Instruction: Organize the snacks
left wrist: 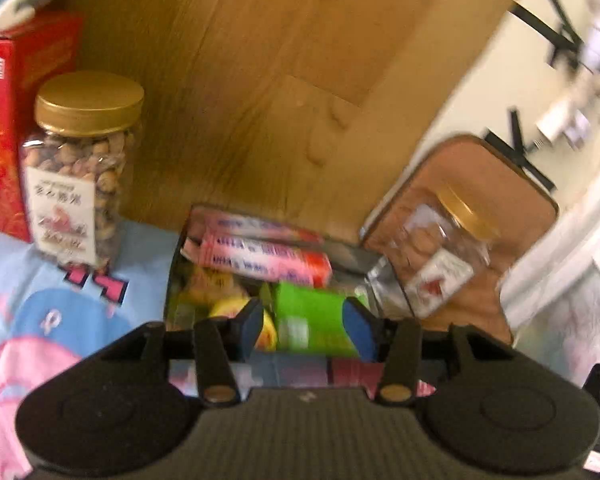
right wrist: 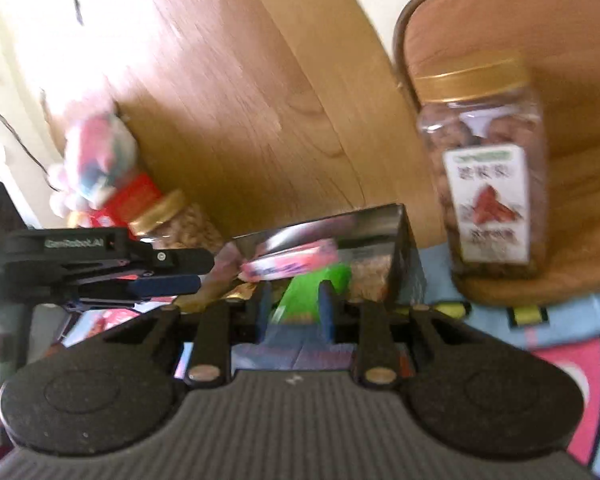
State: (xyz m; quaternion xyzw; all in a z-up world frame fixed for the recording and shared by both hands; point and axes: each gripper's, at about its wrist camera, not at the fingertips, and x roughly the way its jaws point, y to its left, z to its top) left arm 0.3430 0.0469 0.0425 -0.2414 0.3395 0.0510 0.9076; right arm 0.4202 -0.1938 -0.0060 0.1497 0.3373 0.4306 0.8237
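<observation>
both grippers, left gripper (left wrist: 306,326) and right gripper (right wrist: 294,306), hover spread and empty before the filled snack box (left wrist: 260,268); judging next, fetch the peanut jar (left wrist: 82,168) near the bedspread's back edge.

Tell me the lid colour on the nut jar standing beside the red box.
Gold, a plain metallic screw lid on the nut jar; clearest in the left wrist view.

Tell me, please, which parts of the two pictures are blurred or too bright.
Left wrist view: the jar of nuts is fairly sharp, the right edge smears. Right wrist view: blur everywhere, the label on the brown-nut jar is unreadable, and glare washes out the wooden board at upper left.
</observation>
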